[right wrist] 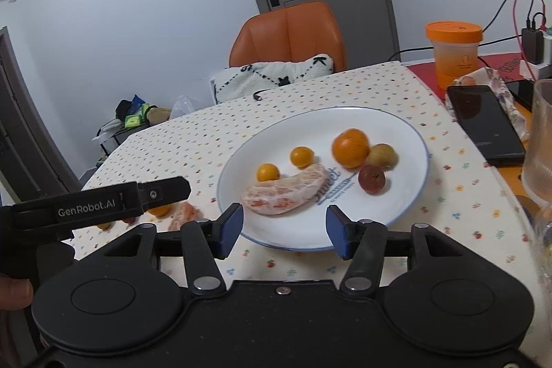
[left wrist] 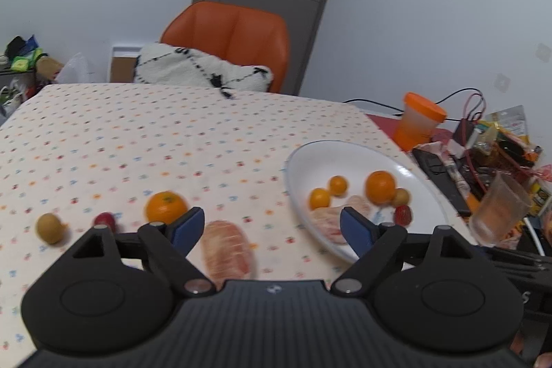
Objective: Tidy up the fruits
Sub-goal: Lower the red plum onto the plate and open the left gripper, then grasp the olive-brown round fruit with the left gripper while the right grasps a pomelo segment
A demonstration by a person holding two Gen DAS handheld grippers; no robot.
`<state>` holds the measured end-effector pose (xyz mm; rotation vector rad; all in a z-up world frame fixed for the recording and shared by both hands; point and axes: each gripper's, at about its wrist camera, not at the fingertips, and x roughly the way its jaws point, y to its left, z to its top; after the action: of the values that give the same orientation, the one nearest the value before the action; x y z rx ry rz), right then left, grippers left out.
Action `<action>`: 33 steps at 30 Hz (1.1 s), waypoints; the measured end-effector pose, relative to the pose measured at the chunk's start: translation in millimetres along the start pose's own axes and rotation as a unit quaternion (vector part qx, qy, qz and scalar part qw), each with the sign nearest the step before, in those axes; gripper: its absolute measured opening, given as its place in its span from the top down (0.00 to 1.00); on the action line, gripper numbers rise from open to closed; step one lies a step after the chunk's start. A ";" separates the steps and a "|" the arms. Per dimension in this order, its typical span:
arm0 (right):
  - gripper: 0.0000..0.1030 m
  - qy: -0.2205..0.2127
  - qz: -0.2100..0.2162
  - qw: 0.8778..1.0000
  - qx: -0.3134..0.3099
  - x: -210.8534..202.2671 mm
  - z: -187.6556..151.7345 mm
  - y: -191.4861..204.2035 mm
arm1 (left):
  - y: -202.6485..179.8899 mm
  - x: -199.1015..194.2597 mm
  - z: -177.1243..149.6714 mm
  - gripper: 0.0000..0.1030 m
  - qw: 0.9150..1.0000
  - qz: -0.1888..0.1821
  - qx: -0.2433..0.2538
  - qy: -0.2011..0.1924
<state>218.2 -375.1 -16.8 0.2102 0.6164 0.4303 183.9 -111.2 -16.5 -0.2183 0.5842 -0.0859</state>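
Both claws hang spread above the surface, which wears a dotted cloth, and neither pinches anything.

In the left wrist view the left claw gapes wide. A peeled pomelo segment lies on the cloth in the gap, nearer the finger at 9 o'clock. Beyond that finger, toward 10 o'clock, sit an orange, a small red fruit and a yellow-green round fruit, in a row and each apart from the next.

The white plate lies just ahead of the right claw, its near rim between the blue pads. On it a second pomelo segment rests at 6 o'clock, with two small yellow-orange fruits just past it at 10 to 11 o'clock. A larger orange sits toward 1 o'clock, touching a pale green-brown fruit on its 3 o'clock side; a dark red fruit lies just nearer than those.

At 3 o'clock of the plate stand a dark phone, an orange lidded cup and a ribbed clear glass. An orange chair with a white cushion stands at 12 o'clock.
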 end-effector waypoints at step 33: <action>0.43 0.029 0.067 0.996 -0.044 34.6 -7.3 75.4 | 95.8 -40.8 -10.0 0.16 0.997 0.070 -0.040 -0.004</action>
<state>214.5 -291.9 -16.5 0.1561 0.6410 0.5936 146.2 -14.0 -24.6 -0.2550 0.5947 0.0747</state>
